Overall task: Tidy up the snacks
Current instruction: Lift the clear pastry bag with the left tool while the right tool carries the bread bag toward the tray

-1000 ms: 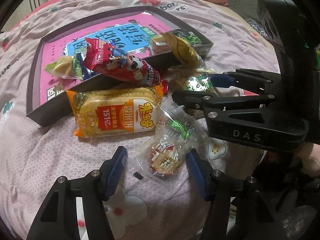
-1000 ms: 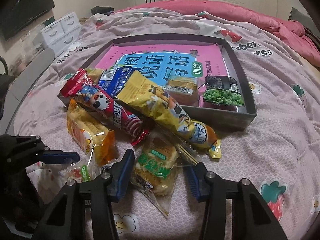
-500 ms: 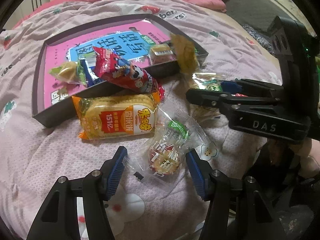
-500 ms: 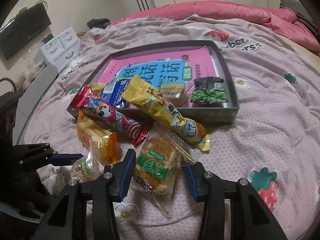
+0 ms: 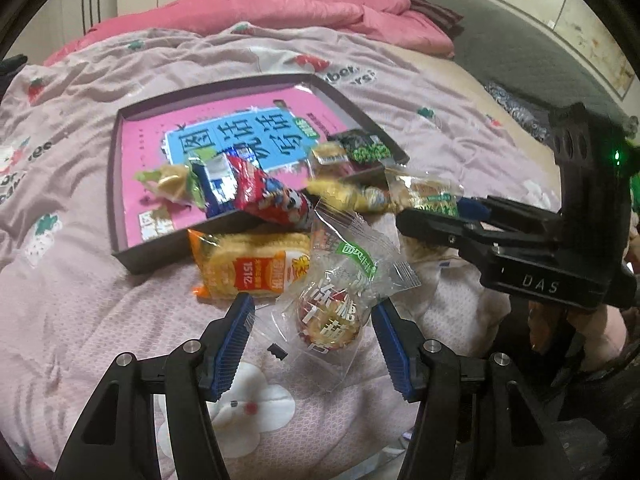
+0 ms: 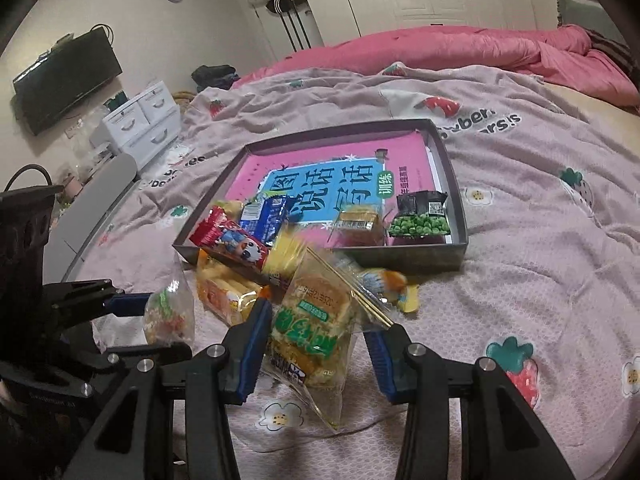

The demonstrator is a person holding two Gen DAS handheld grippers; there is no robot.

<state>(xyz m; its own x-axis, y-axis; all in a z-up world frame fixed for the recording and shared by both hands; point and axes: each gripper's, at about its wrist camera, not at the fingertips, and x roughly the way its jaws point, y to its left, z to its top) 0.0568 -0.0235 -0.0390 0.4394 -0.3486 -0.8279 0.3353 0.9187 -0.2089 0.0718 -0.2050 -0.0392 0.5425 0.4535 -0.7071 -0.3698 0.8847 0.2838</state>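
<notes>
**Both grippers lifting, one packet each**

Left gripper [image 5: 312,344] is half open, jaws closed on a clear candy packet [image 5: 340,304]. Right gripper [image 6: 318,344], set narrower, clamps a green-label cake packet [image 6: 316,320]. Compared with a second ago, both packets have come up off the bedspread [image 6: 540,272]; the grips hold. Beyond them, the loose pile [image 5: 256,268] sits against the box rim [image 6: 460,216]; peas [image 6: 420,222] already lie inside. Judgement: next, carry both into the box.

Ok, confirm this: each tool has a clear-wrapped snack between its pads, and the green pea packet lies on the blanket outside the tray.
One thing is wrong: the green pea packet lies inside the tray, in its near corner, as the right wrist view shows. The rest stands: left tool and right tool each have a clear-wrapped snack.
</notes>
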